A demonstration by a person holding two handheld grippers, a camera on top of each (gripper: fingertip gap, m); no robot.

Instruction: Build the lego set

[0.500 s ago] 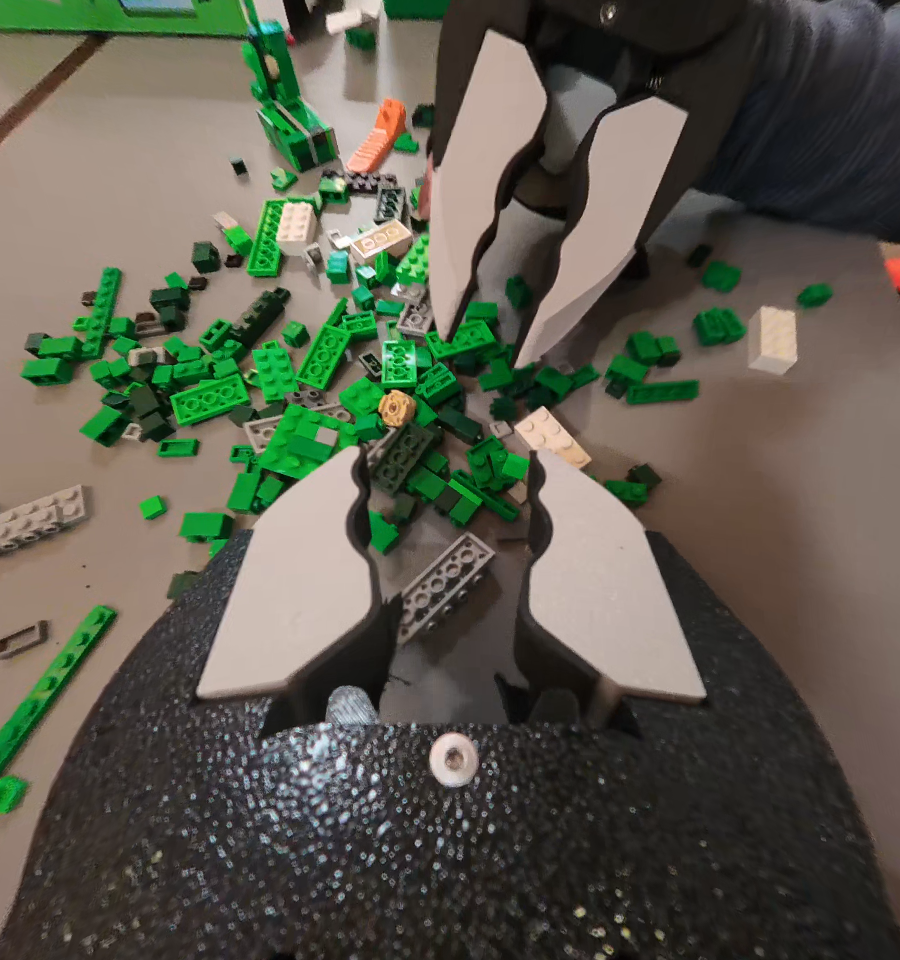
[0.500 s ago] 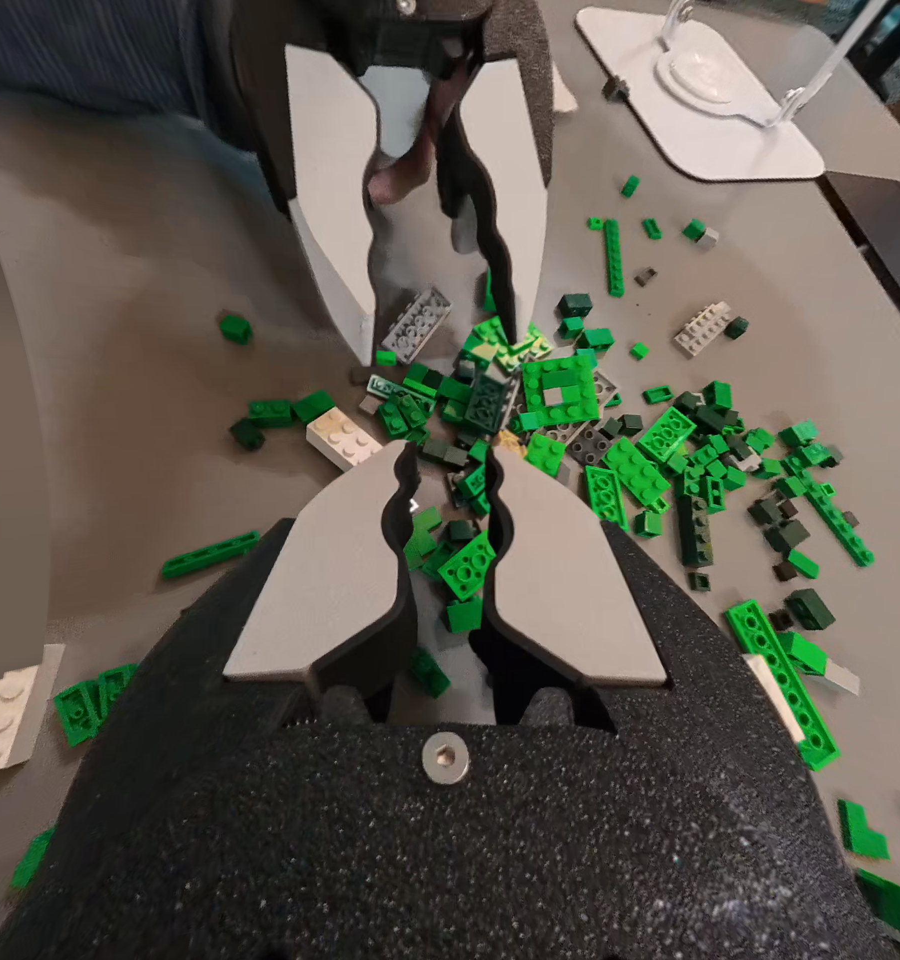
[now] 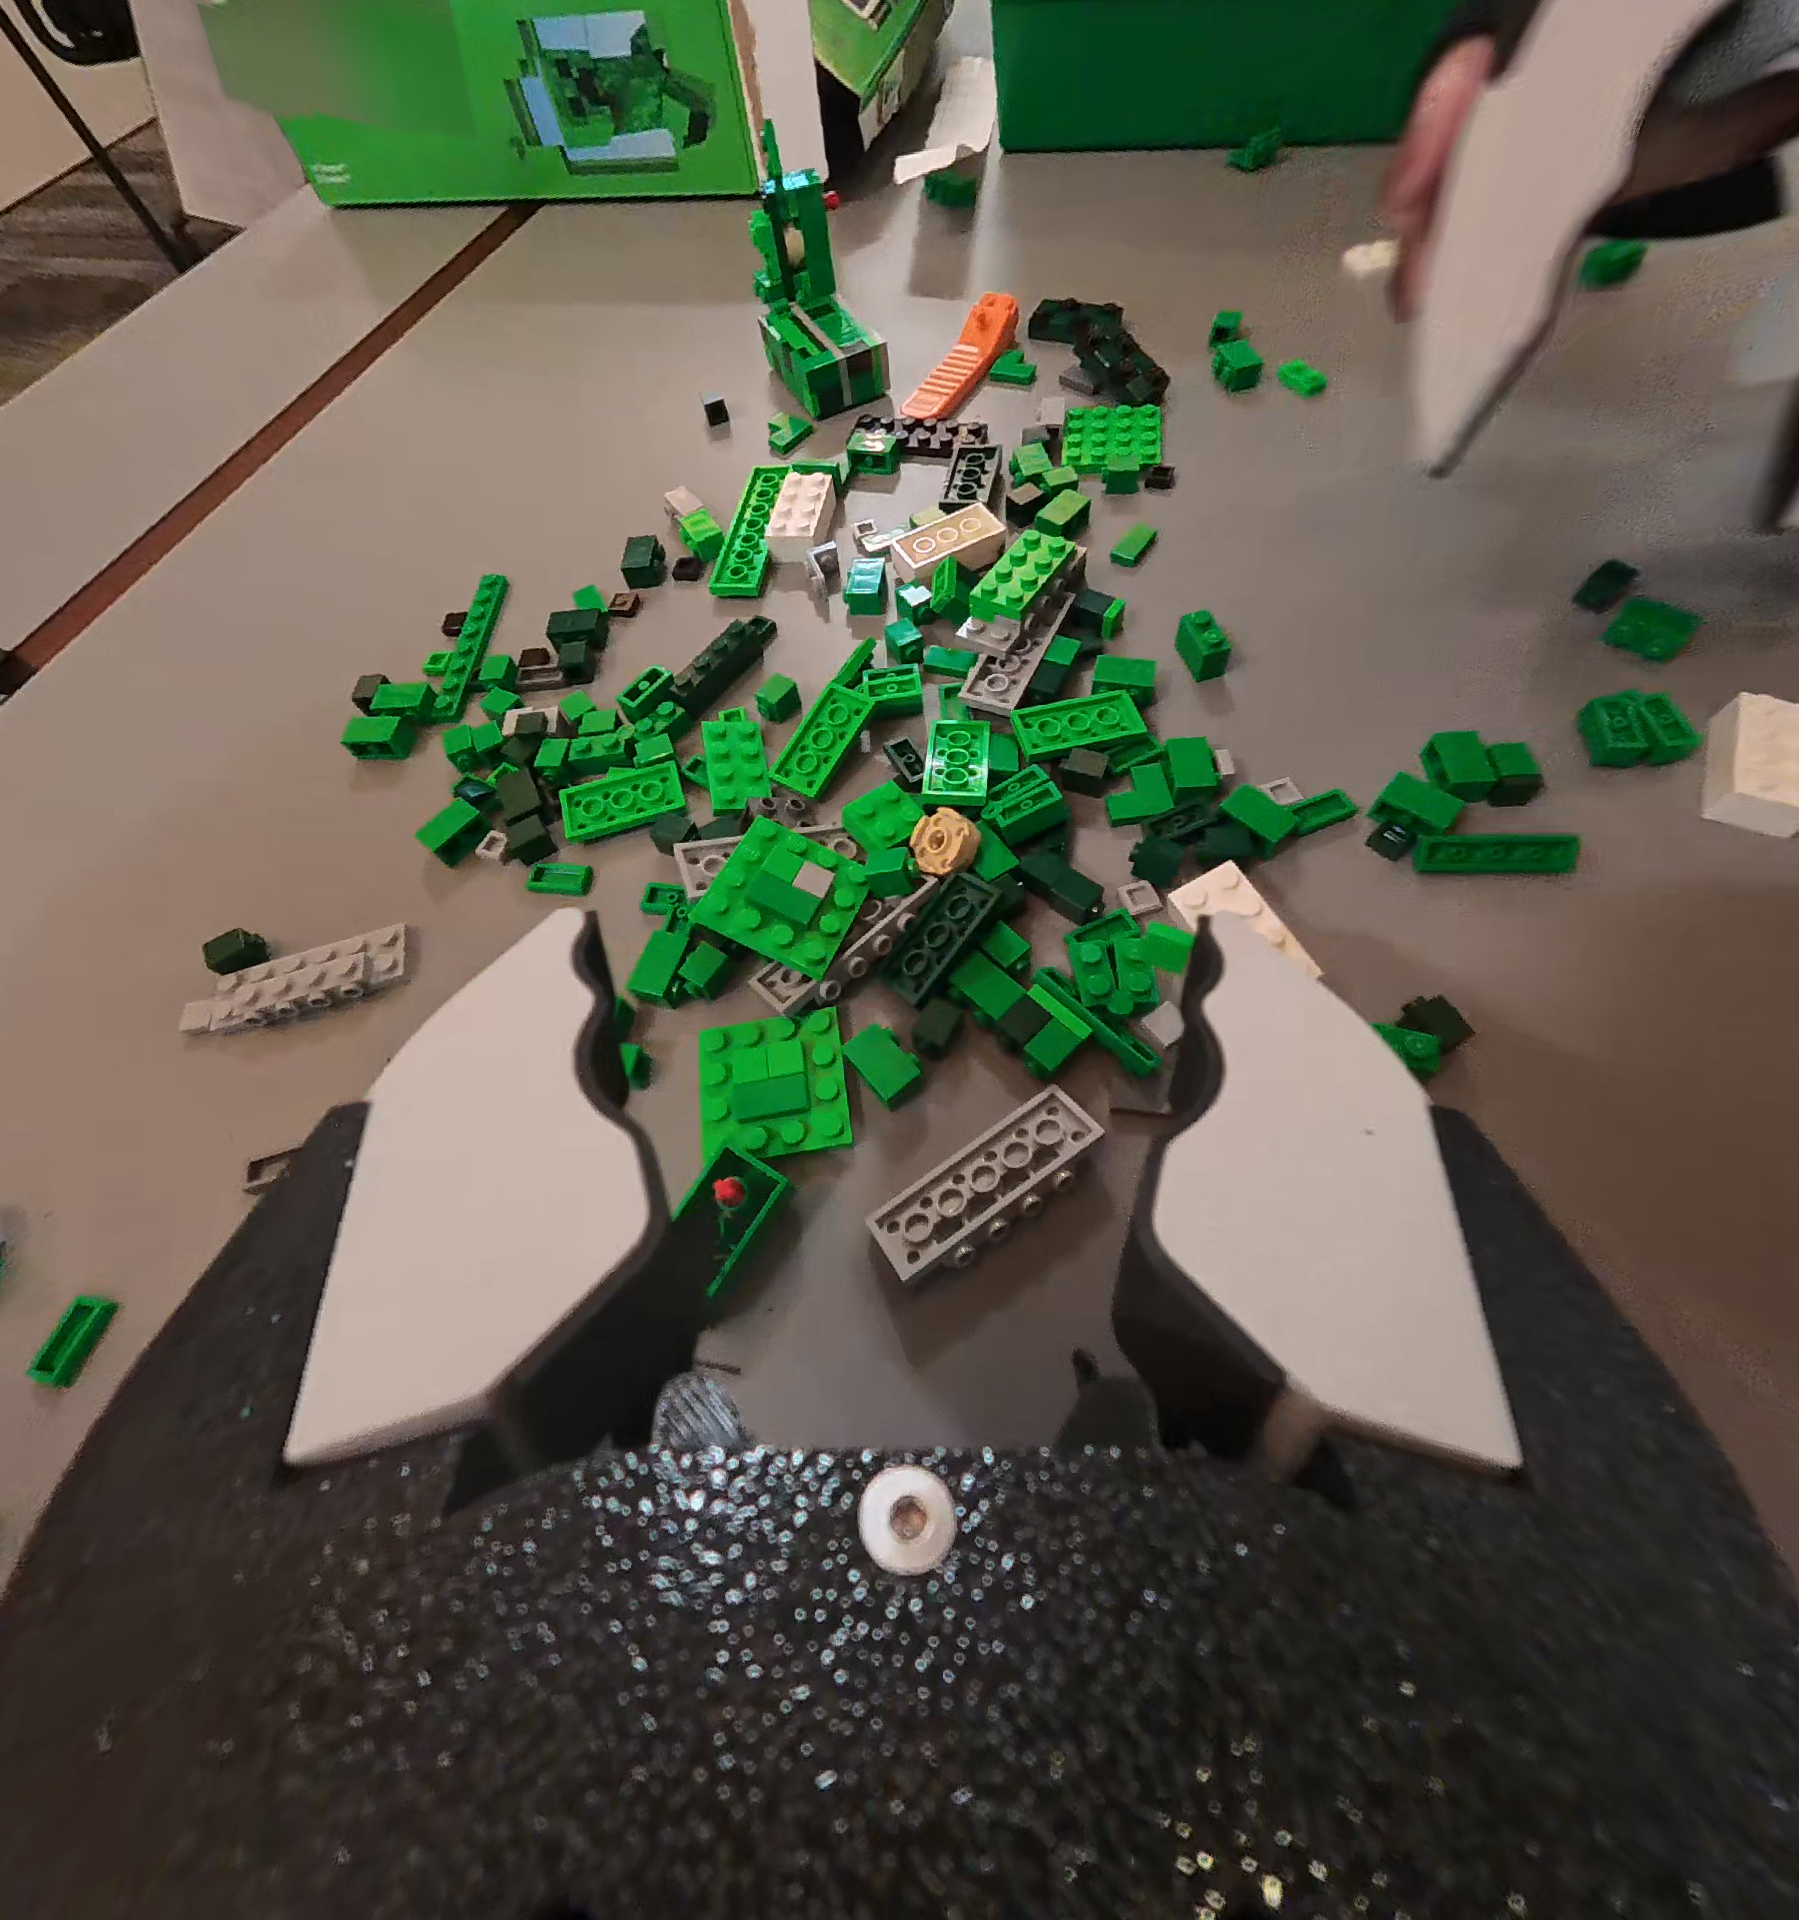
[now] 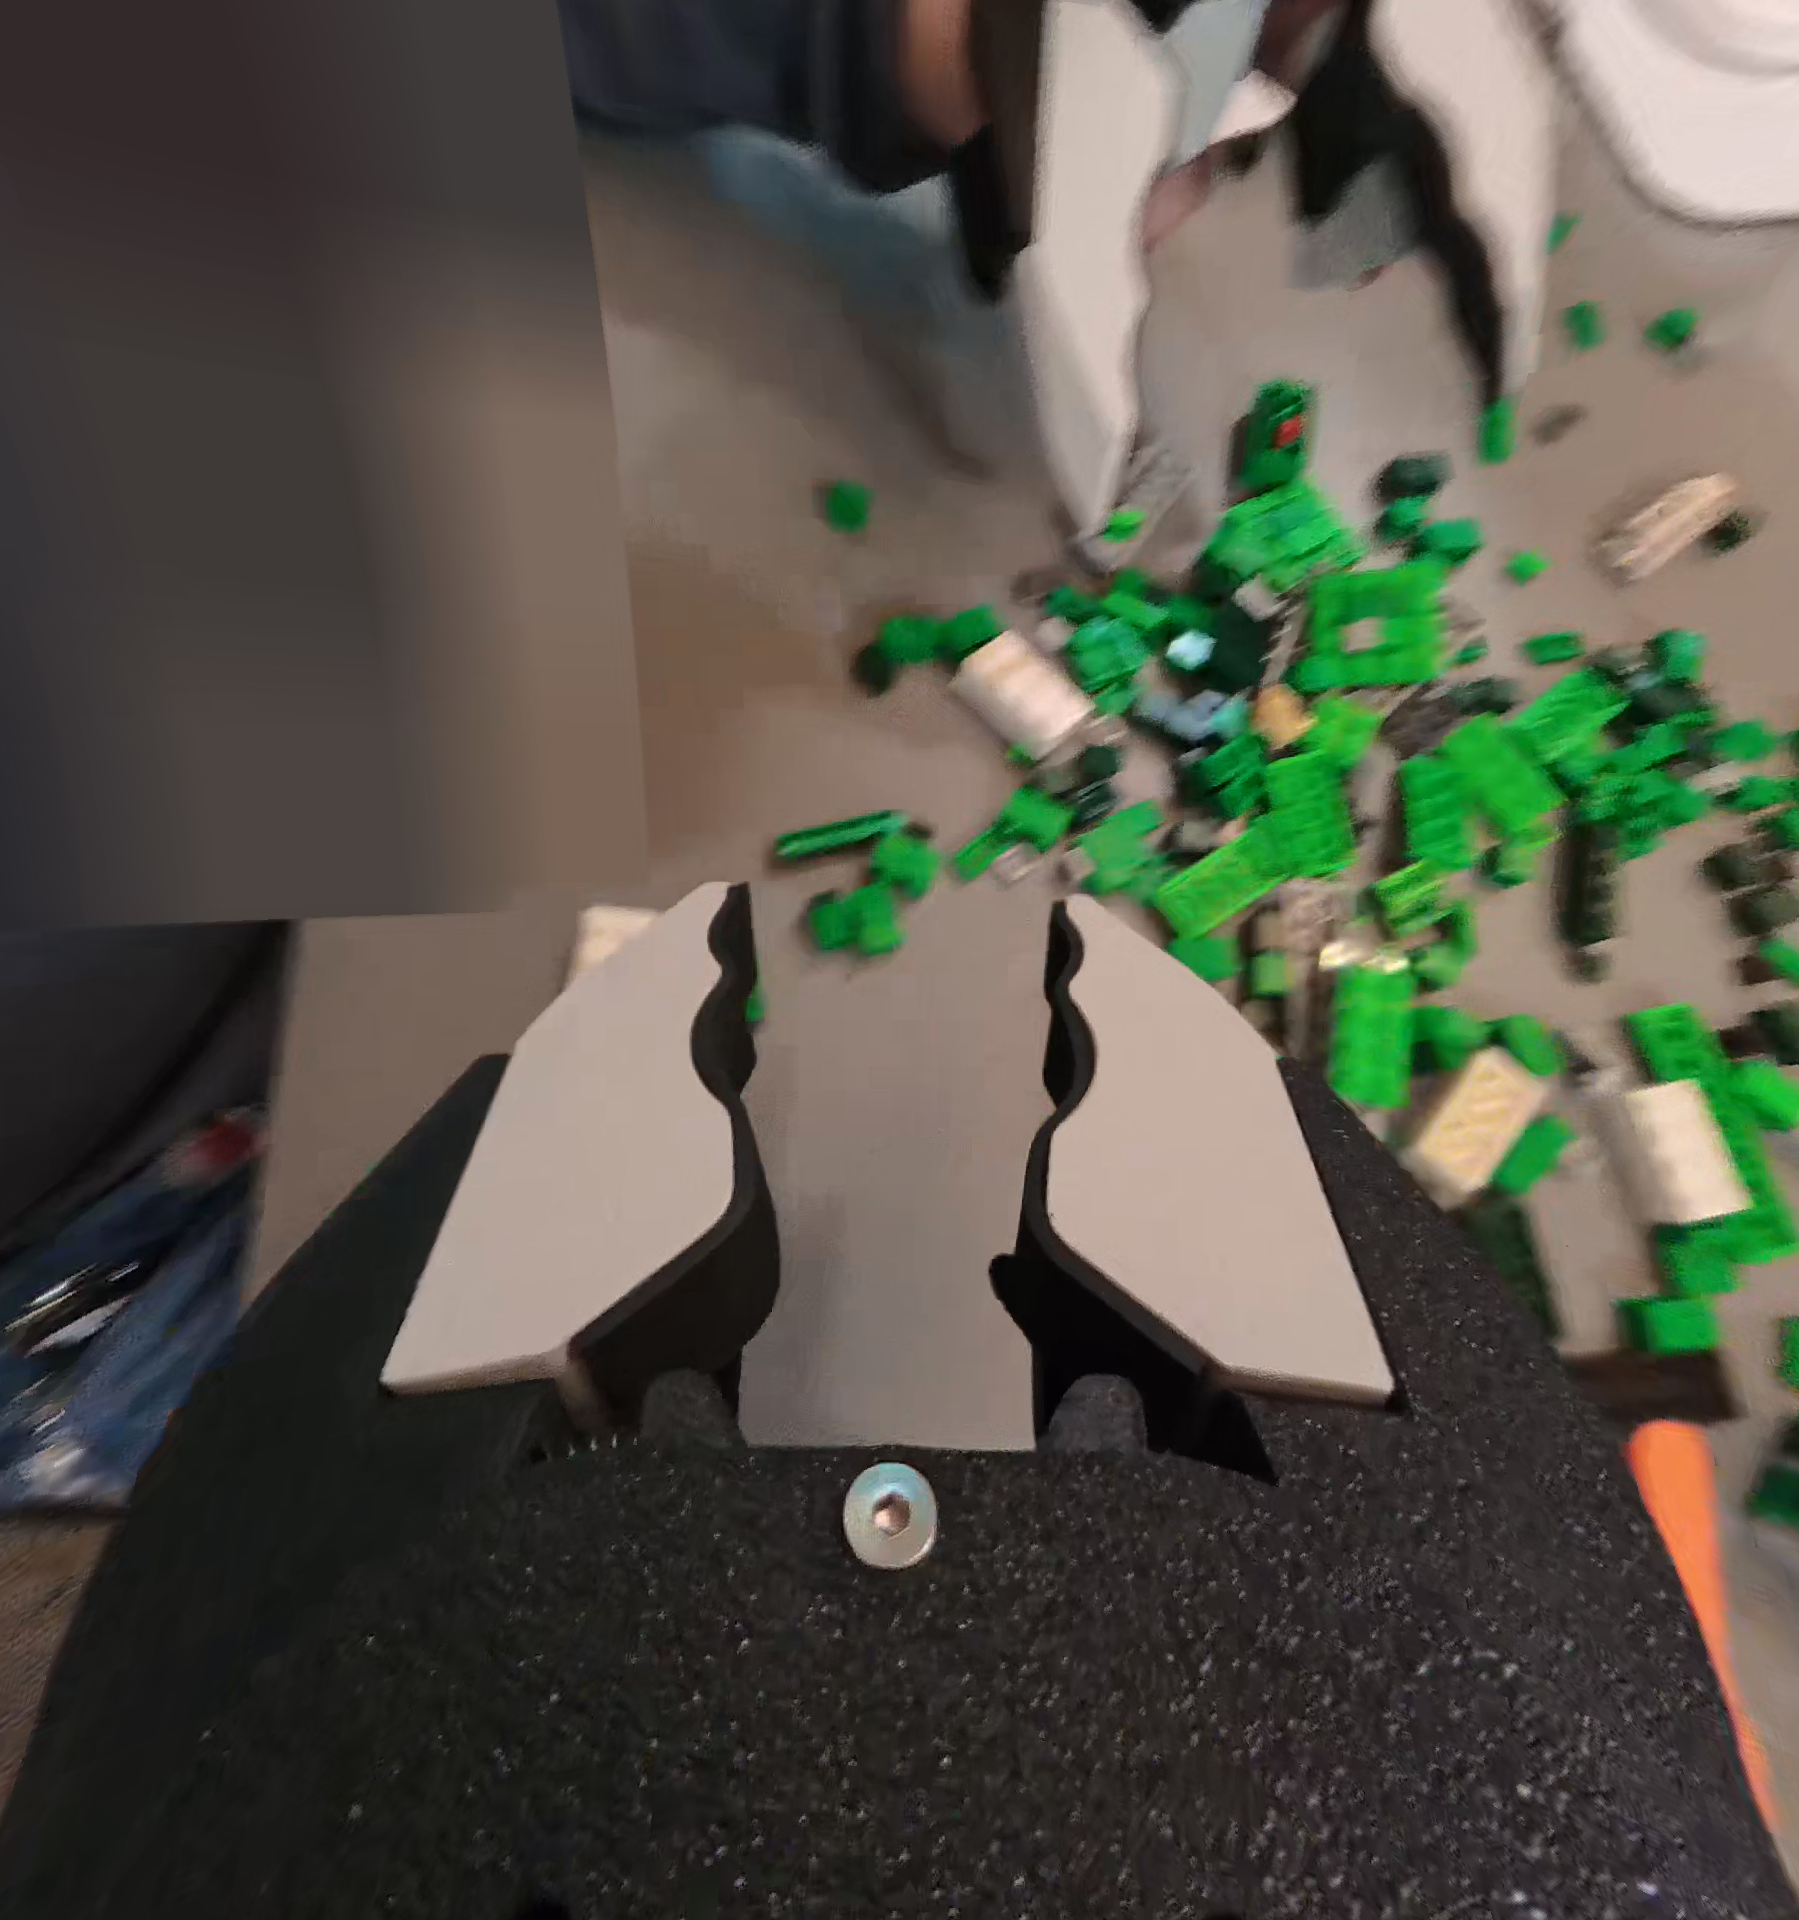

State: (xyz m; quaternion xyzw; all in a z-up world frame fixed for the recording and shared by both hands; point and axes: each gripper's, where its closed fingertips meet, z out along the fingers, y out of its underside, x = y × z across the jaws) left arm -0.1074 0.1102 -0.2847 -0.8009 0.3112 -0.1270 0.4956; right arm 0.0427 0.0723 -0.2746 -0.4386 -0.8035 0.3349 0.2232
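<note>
Bricks: the loose lego pile (image 3: 874, 831) sprawls across the middle of the grey table (image 3: 251, 520), mostly green, with grey, white and dark pieces mixed in.
Change since half a second ago: the right gripper (image 3: 1601, 312) was planted in the pile facing the left one, and now it is up and away at the top right of the left wrist view, badly blurred.
Change, left side: the left gripper (image 3: 890, 935) has widened its gap and pulled back, so more of the pile shows between its fingers.
Left tongs: released, jaws wide apart, nothing held, poised above the near edge of the pile.
Under the left tongs: a grey plate (image 3: 983, 1179) and a green square plate (image 3: 775, 1081) lie between the fingers, and a dark piece with a red dot (image 3: 734, 1205) sits just beside the left finger.
Right tongs: the right gripper (image 4: 900, 914) is released too, jaws apart with bare table between them, the pile off to its right.
Right view: heavily motion-blurred; the left gripper (image 4: 1290, 312) shows at the top, over the far side of the pile.
Partial build: a green tower (image 3: 812, 312) stands upright beyond the pile, an orange brick separator (image 3: 962, 353) lying just beside it.
Boxes: green cartons (image 3: 521, 104) stand at the far edge of the table; I cannot tell what is inside.
Outliers: a white brick (image 3: 1762, 764) sits apart at the right, a grey strip (image 3: 297, 977) at the left.
</note>
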